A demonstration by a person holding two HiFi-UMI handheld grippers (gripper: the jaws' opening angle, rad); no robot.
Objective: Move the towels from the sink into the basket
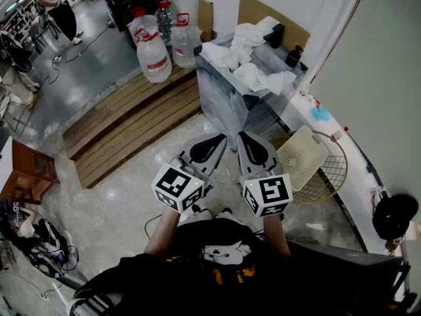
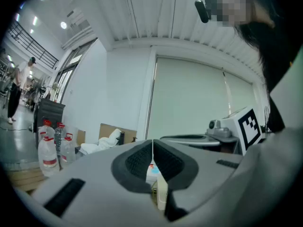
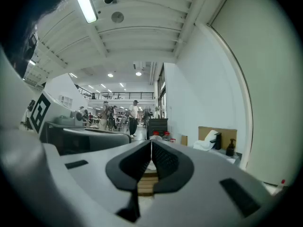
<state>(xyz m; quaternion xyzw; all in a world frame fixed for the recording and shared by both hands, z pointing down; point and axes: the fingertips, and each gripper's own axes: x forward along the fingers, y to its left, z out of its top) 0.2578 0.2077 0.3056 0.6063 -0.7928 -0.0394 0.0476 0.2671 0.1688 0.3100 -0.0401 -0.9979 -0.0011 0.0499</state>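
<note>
The left hand-held gripper [image 1: 212,143] and the right hand-held gripper [image 1: 247,142] are held side by side in front of the person, each with its jaws pressed together and nothing between them. The white towels [image 1: 253,61] lie heaped in the grey sink [image 1: 223,94] ahead, well apart from both. In the head view, the cream basket [image 1: 301,155] sits empty to the right of the right hand-held gripper, below the sink.

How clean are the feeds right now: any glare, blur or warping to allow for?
Head view: sharp, evenly lit; towels nearly blown out white, soft sheen on the floor. Left gripper view: heavy fisheye, dark corners, mosaic patch top right. Right gripper view: same fisheye, lamp flares top left.
</note>
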